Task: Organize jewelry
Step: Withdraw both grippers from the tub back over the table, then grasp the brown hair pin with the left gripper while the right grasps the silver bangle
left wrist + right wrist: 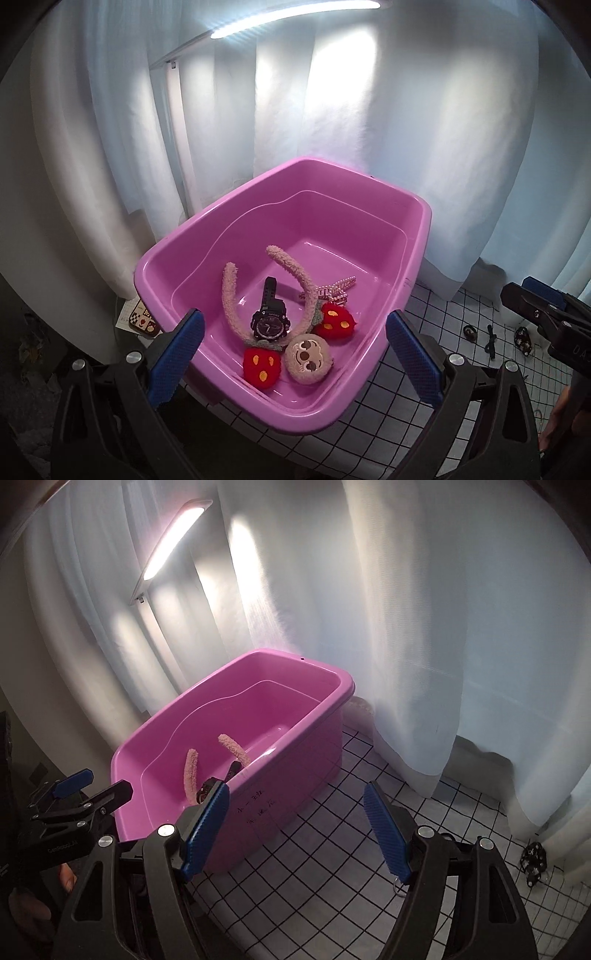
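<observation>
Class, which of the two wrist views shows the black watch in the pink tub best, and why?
The left wrist view: the black watch lies fully visible, dial up, inside the pink tub. In the right wrist view the right gripper's finger and the tub wall hide most of it.

A long lamp bar (295, 18) near the top of both views gives cold white light and blows out to glare, throwing bright patches on the white curtain (369, 110). The pink tub (406, 236) is well lit and sharp. Fisheye bending curves the edges; the corners fall to dark vignette.
</observation>
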### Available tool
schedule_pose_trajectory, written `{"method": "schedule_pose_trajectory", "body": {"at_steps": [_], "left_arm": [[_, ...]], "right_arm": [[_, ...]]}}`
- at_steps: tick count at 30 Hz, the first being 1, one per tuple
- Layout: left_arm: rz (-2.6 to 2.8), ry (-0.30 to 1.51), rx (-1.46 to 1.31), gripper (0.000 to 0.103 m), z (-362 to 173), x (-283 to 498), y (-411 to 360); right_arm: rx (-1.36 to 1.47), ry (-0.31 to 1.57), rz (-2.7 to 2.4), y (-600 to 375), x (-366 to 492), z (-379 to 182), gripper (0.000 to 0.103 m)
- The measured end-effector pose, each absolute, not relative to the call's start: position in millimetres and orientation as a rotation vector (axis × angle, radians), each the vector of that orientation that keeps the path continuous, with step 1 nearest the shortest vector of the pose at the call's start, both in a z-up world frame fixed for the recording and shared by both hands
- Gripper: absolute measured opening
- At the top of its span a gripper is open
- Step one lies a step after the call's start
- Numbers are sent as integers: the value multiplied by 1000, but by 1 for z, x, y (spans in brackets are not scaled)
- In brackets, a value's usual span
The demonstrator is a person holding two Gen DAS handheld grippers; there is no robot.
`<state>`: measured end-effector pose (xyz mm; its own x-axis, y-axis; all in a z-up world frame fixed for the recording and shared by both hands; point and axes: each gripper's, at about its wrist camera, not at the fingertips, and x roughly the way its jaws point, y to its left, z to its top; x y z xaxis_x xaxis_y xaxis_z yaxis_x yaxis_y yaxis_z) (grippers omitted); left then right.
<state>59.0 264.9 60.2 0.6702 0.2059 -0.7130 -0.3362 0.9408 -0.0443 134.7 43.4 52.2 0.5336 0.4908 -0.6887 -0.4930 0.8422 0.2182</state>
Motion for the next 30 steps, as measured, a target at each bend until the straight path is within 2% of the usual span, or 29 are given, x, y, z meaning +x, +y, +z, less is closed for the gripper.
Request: {"method": "schedule_pose_trajectory", "body": {"at_steps": [6, 14, 18, 21, 30], "left_arm": [[165, 798, -119, 97, 46, 66, 199], [12, 833, 25, 97, 16, 66, 89], [-96, 881, 61, 97, -5, 64, 37], [-172, 907, 83, 97, -18, 67, 5], [-313, 912, 205, 97, -58, 116, -52]], "right_arm": [[95, 829, 482, -47, 88, 30, 81], [275, 872, 273, -184, 36, 0, 83], [255, 886, 178, -235, 10, -14, 83], [249, 936, 122, -261, -4, -29, 83], [204, 923, -146, -279, -18, -61, 83]]}}
